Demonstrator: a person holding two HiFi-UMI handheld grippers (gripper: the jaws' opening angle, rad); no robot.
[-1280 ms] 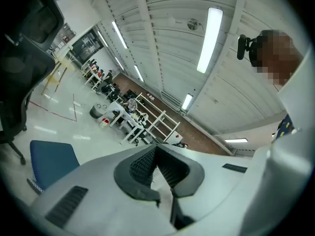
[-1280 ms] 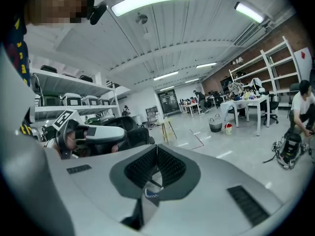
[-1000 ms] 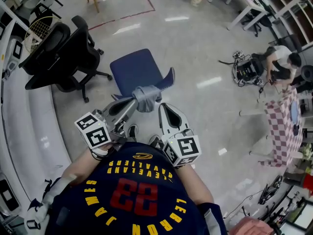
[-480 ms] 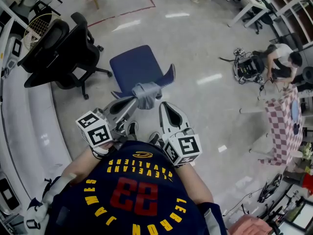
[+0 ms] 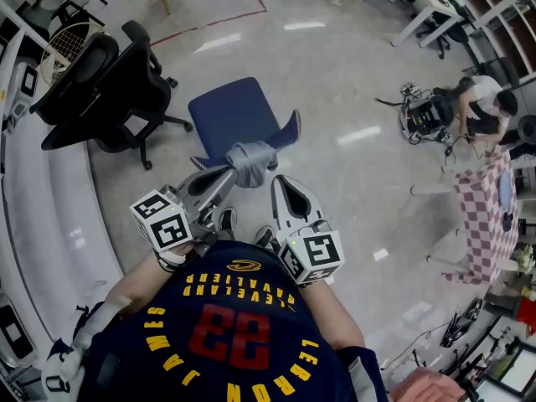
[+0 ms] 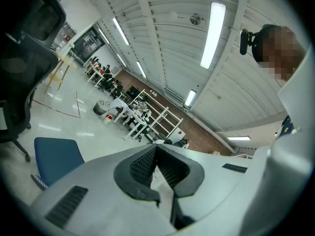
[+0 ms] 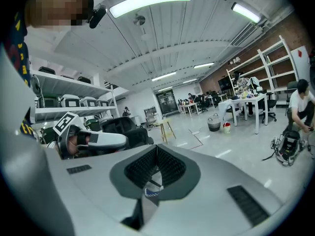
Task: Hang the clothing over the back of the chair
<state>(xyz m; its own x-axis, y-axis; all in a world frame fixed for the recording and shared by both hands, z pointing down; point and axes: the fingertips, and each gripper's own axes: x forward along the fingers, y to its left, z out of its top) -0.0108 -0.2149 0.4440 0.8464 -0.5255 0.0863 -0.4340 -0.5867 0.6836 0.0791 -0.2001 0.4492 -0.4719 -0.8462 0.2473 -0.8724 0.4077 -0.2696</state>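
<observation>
A blue chair (image 5: pixel 234 117) stands on the floor in front of me in the head view, its seat toward the far side. A grey bundle of clothing (image 5: pixel 251 162) lies over the middle of its stitched back edge (image 5: pixel 289 132). My left gripper (image 5: pixel 233 172) is shut, its tip right at the clothing; in the left gripper view the left gripper (image 6: pixel 156 154) has nothing between its pads, and the seat (image 6: pixel 55 156) shows at lower left. My right gripper (image 5: pixel 279 182) is shut just right of the clothing. In the right gripper view a sliver of the blue edge (image 7: pixel 151 193) shows below the right gripper (image 7: pixel 157 156).
A black office chair (image 5: pixel 100 90) stands left of the blue chair. White shelving (image 5: pixel 33 208) runs along the left wall. A person (image 5: pixel 484 100) crouches by equipment (image 5: pixel 423 115) at the right, near a table with a checked cloth (image 5: pixel 486 216).
The head view has shifted slightly, so the chair sits a little higher in the picture. Both grippers and the clothing have kept their places.
</observation>
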